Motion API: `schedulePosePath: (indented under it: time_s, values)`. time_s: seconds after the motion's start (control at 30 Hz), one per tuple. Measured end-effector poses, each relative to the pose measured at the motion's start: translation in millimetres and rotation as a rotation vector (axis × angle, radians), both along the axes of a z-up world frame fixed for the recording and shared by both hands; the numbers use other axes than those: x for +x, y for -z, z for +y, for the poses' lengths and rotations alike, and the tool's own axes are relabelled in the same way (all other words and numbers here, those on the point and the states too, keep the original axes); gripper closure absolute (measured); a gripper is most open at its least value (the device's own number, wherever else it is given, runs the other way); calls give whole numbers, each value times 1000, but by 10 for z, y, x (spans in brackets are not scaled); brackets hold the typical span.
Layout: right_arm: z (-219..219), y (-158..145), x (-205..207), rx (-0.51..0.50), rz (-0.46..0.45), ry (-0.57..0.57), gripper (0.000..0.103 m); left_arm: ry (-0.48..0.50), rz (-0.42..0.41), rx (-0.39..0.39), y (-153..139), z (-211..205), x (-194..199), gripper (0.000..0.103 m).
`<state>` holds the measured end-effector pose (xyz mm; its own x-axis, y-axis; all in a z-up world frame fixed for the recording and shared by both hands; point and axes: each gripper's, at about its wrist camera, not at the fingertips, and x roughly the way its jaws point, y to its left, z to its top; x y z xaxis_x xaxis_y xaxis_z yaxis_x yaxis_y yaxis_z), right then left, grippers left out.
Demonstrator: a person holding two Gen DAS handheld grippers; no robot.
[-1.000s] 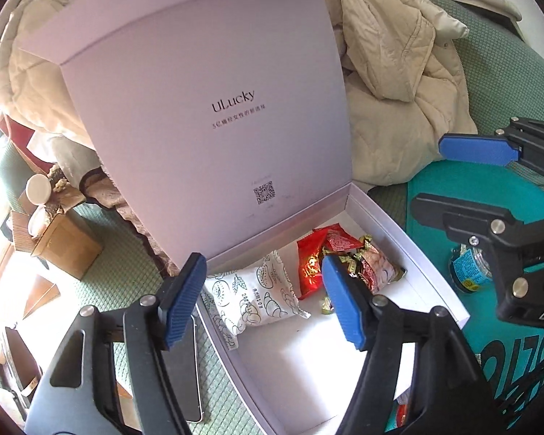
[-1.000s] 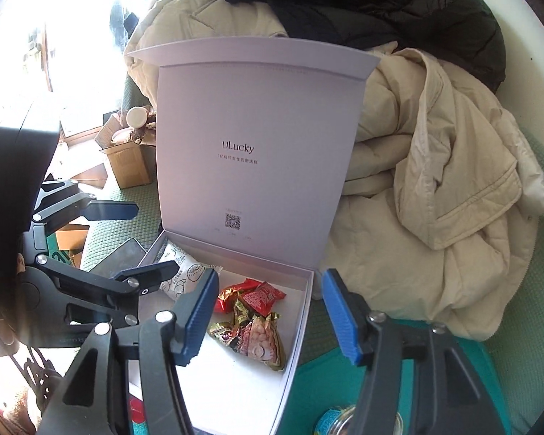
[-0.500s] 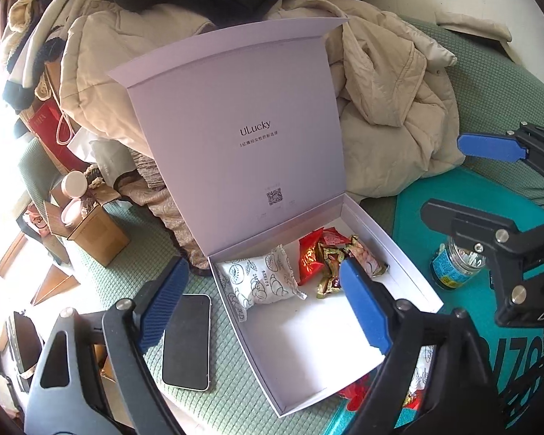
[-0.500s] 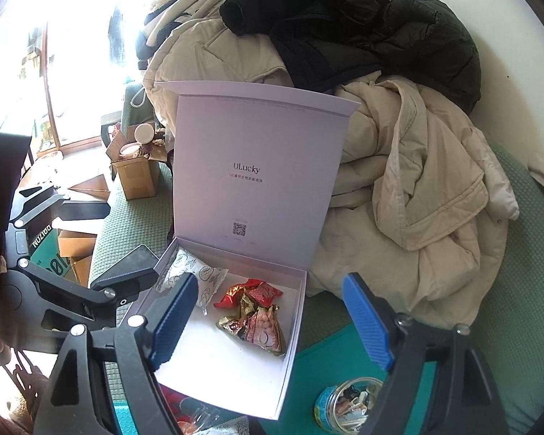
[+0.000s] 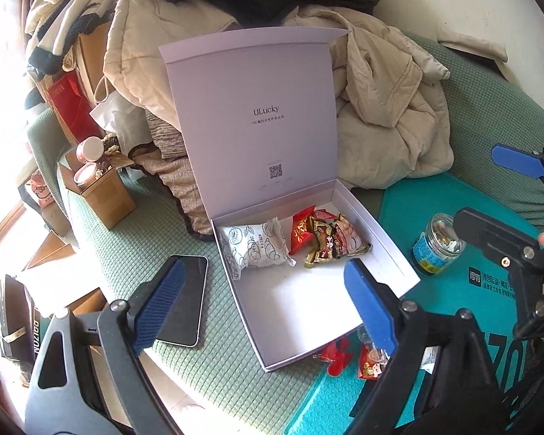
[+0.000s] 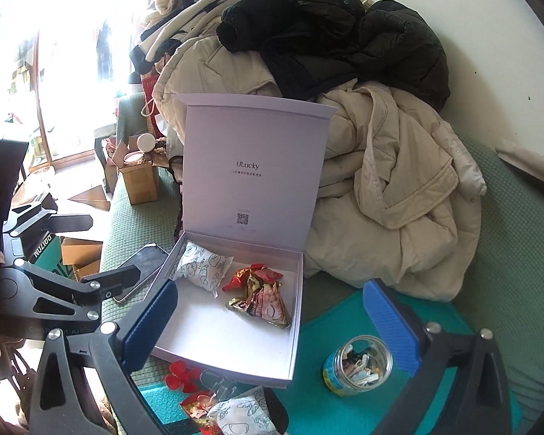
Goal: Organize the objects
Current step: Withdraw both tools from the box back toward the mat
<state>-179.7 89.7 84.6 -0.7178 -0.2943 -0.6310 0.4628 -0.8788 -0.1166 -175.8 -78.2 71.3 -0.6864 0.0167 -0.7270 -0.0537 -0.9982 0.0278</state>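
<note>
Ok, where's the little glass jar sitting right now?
The glass jar stands upright on the teal mat, just right of the open white box in both views, near the right gripper's right finger.

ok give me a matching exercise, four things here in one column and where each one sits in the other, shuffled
Things:
1. phone
2. jar
3. white croissant-print packet
4. black jacket

Places:
A. inside the open box, at its lid end
B. on top of the clothes pile behind the box
C. on the green cover, beside the box
D. upright on the teal mat, outside the box

Pairs: 1-C, 2-D, 3-A, 4-B
</note>
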Motion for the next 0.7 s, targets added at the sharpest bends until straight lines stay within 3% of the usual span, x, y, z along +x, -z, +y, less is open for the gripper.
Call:
schedulePosePath:
  time_s: [0.7]
  values:
    - [234,321,569,-34,-53,51,0,48,23,-57,158,245,715,14]
